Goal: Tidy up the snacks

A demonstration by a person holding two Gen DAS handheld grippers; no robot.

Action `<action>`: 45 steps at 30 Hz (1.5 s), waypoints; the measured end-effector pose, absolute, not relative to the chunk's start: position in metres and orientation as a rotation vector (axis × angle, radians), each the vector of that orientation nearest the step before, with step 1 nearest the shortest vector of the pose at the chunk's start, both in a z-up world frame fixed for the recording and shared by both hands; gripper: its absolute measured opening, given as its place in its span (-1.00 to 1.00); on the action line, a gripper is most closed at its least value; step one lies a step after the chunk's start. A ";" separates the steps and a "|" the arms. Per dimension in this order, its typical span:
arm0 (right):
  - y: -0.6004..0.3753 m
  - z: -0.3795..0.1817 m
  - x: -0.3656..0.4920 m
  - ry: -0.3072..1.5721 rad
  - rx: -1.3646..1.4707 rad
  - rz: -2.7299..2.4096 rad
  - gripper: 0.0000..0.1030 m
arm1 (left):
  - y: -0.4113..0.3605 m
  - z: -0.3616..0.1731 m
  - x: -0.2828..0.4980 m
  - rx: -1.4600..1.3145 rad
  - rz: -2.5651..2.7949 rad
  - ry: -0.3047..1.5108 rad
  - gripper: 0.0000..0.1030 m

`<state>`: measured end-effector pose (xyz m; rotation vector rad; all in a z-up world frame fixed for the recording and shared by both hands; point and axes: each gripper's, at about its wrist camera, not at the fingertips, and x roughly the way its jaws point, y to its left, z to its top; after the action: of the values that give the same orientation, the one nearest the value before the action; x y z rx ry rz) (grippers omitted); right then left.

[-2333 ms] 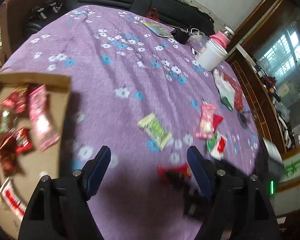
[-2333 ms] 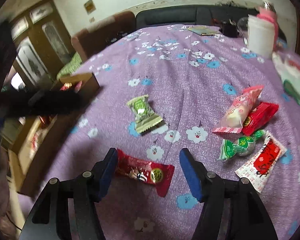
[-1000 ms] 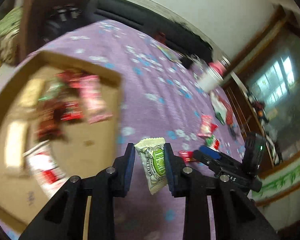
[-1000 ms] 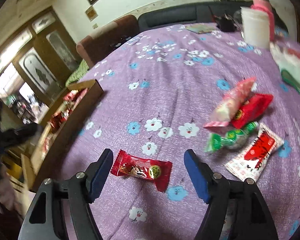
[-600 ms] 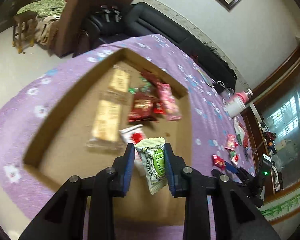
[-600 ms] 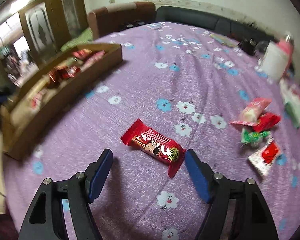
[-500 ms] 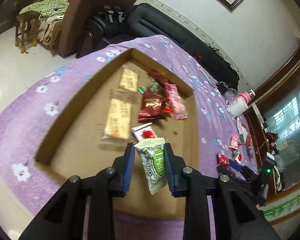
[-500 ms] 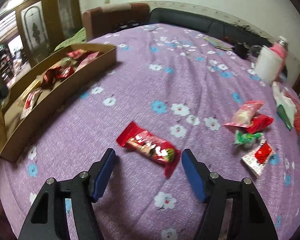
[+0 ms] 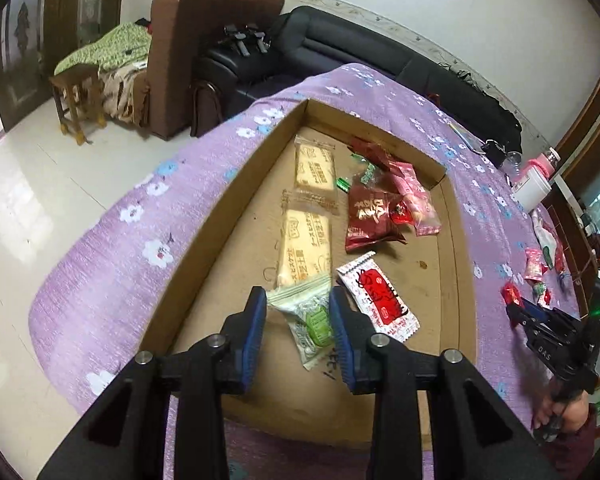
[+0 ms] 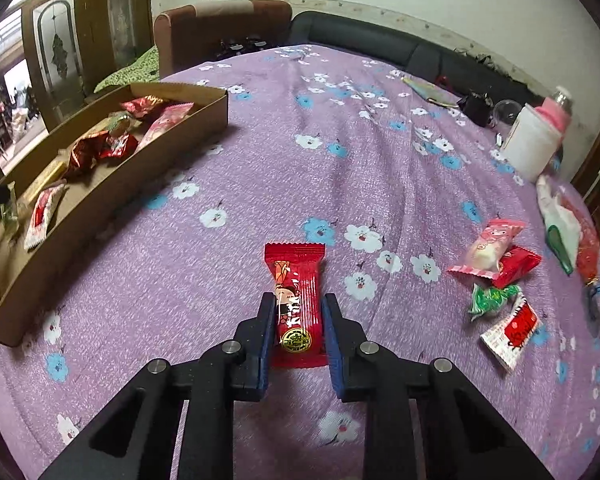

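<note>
My left gripper [image 9: 299, 309] hangs over the near end of the cardboard tray [image 9: 216, 216]. Its jaws stand slightly apart, and the green-and-white snack packet [image 9: 309, 322] lies tilted between them, seemingly loose on the tray floor. The tray holds several snacks, among them two biscuit packs [image 9: 305, 246] and a dark red bag [image 9: 370, 216]. My right gripper [image 10: 297, 307] is shut on a red snack bar [image 10: 296, 302] just above the purple flowered cloth [image 10: 284, 184]. The tray also shows in the right wrist view [image 10: 112, 196], to the left.
Several loose snacks [image 10: 496, 272] lie on the cloth to the right. A white cup with a pink lid [image 10: 534, 138] and small dark items stand at the far right. A brown armchair [image 9: 204, 52] and a black sofa [image 9: 380, 56] lie beyond the table.
My left gripper has lowered into the tray and opened a little, letting the green packet tip over. My right gripper has turned, closed on the red bar and taken hold of it.
</note>
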<state>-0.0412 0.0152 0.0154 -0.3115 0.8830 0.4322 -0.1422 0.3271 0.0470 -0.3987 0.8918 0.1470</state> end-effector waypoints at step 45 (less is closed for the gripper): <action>0.078 0.089 -0.061 0.755 -0.152 0.528 0.33 | 0.320 0.074 -0.215 -0.460 0.103 0.743 0.60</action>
<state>-0.0612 0.0781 0.0886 -0.1523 0.7550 0.5279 -0.2147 0.3196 0.0744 -0.4603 0.7431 0.1030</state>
